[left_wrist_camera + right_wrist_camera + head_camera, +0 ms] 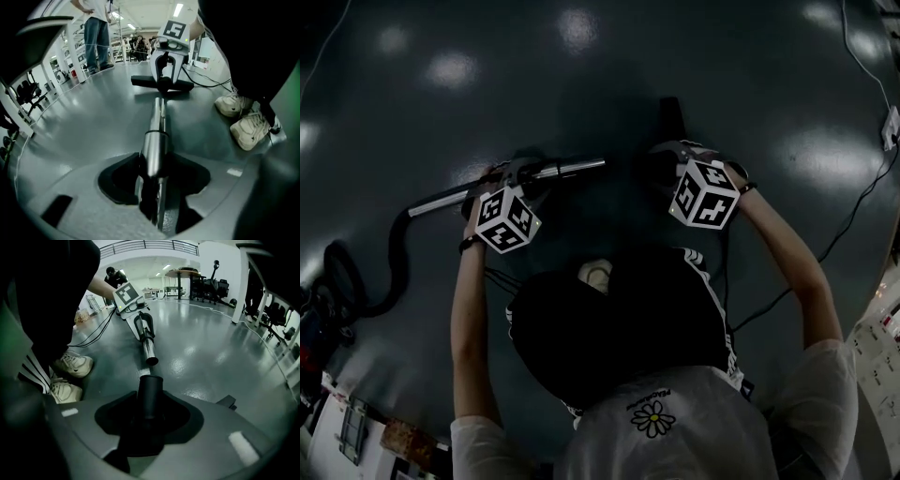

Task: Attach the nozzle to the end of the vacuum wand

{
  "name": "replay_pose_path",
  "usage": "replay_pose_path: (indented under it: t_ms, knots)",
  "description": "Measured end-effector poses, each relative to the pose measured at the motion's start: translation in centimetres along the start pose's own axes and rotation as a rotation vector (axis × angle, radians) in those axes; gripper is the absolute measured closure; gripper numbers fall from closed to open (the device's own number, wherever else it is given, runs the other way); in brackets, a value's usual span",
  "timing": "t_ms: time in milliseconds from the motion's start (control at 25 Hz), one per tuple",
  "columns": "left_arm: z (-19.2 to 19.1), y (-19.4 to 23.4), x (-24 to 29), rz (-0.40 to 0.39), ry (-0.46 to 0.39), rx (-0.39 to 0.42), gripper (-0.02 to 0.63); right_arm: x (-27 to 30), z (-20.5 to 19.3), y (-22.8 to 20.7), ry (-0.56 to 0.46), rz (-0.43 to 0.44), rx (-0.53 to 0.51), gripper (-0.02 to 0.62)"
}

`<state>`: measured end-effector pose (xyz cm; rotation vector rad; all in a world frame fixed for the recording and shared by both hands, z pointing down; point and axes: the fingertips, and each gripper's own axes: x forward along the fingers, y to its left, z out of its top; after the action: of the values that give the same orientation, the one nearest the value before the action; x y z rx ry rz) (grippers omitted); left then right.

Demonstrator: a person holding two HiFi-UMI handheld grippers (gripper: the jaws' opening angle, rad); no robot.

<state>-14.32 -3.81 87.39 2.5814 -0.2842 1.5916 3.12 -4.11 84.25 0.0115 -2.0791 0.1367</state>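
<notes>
Left gripper view: the left gripper (152, 192) is clamped on the metal vacuum wand (154, 140), which runs toward 12 o'clock over the grey floor (84, 122). Right gripper view: the right gripper (145, 427) grips the neck of the black nozzle (149, 390). The wand's open end lies near it at 12 o'clock, not joined.
</notes>
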Motion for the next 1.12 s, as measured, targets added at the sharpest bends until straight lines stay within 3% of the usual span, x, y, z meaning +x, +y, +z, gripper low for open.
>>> replay_pose_path:
  t_ms: [200,520,680,880,1120]
  knots:
    - [2.6,0.7,-2.6,0.011,-0.11,0.013,0.411,0.5,3.4,-0.6,-0.027,0.029,-0.053,0.42]
    - [4.8,0.5,-3.1,-0.008,-0.144,0.018,0.413,-0.7,4.4,-1.2,-0.046,0.01,-0.066,0.424]
    - [5.0,0.6,-3.3,-0.011,-0.154,0.012,0.413,-1.1,4.7,-1.4,-0.003,-0.021,-0.101,0.426]
    - [4.7,0.1,-2.9,-0.026,-0.143,0.038,0.414,-0.8,4.7,-1.2,0.132,-0.067,-0.23,0.43]
    - [4.9,-0.1,-2.4,-0.016,-0.163,0.03,0.414,-0.7,5.3,-0.8,0.138,-0.063,-0.136,0.43]
